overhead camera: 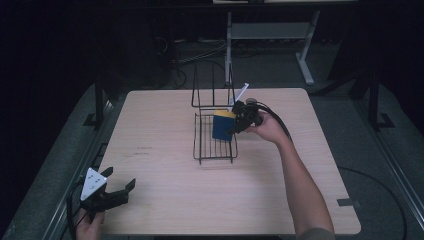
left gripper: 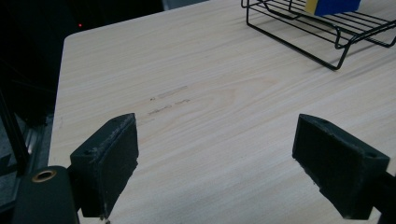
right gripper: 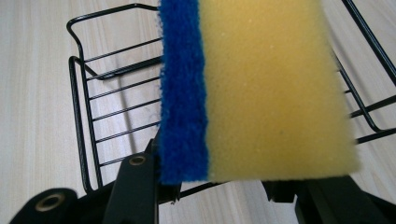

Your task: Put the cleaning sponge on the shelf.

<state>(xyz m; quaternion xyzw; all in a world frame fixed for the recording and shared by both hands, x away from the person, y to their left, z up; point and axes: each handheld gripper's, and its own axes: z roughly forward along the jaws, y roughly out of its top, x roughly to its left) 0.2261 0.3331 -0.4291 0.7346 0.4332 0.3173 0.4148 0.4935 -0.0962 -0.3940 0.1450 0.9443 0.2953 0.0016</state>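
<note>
Nearest me, the left gripper [overhead camera: 116, 192] idles at the table's [overhead camera: 165, 210] front corner, jaws spread, well apart from the rack [overhead camera: 215, 145]. Across the table, the right gripper [overhead camera: 240, 121] pinches the sponge [overhead camera: 223, 125], upright, directly above the rack's tray, long axis vertical.

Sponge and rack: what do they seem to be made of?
The sponge, held in the right gripper, looks like soft yellow foam, finely pored, with a fuzzy blue fibre scouring layer on one face. The rack appears to be thin metal wire with a black coating, judging by its slim bent rods.
</note>
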